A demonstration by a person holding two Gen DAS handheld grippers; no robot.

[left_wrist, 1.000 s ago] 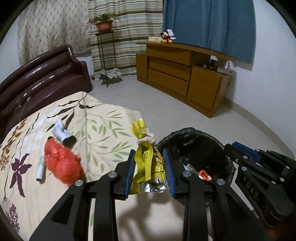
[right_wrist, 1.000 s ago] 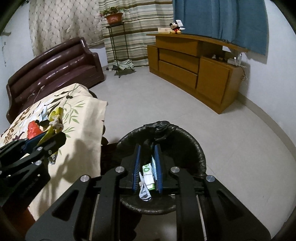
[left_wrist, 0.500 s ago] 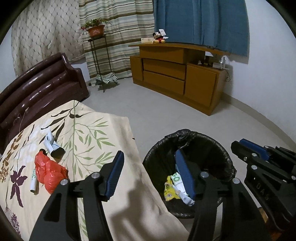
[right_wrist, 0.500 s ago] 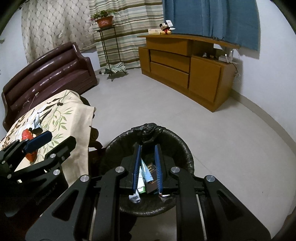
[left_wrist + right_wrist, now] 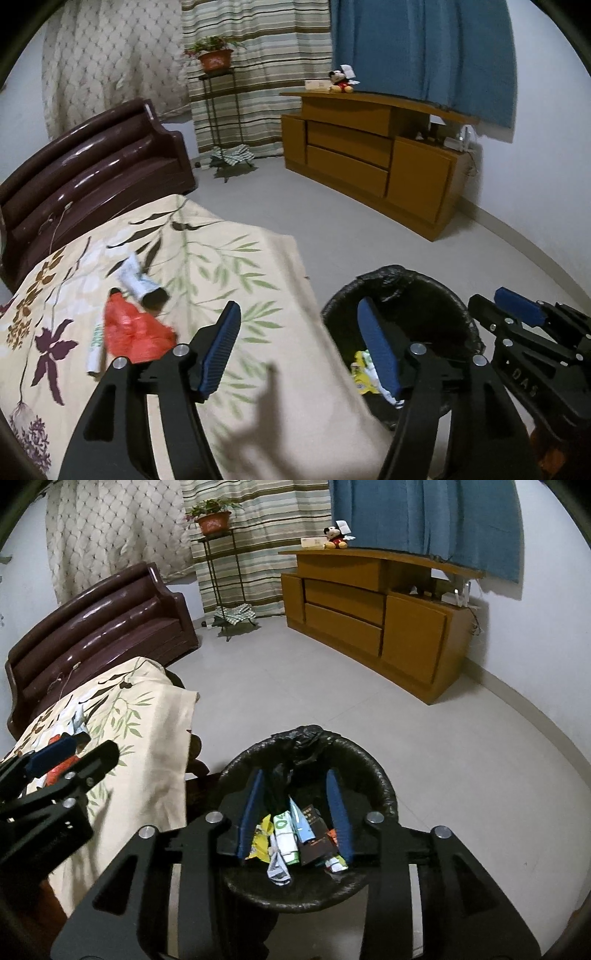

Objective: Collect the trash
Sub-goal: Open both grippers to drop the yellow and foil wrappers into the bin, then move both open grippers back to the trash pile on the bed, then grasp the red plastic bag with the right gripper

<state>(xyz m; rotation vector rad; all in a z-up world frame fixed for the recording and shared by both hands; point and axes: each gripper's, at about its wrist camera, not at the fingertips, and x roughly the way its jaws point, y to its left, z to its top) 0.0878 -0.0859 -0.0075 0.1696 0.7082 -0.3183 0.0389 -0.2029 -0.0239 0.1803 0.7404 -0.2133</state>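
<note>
Crumpled red plastic bag (image 5: 135,334) on floral cloth, white paper tube (image 5: 138,282) just beside, black-lined round bin (image 5: 373,775) holding mixed wrappers (image 5: 291,836)

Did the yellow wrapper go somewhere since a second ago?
Yes. The yellow wrapper was pinched in the left gripper beside the trash bin; now it lies down inside the bin, and that gripper is open.

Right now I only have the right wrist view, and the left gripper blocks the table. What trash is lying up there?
Observer: A crumpled red bag lies on the tablecloth.
Operator: Anything beside it?
Observer: A white rolled wrapper, just behind the bag.
Operator: Is the left gripper carrying anything?
Observer: No, the left gripper is open and empty, hovering over the table edge near the bag.
</note>
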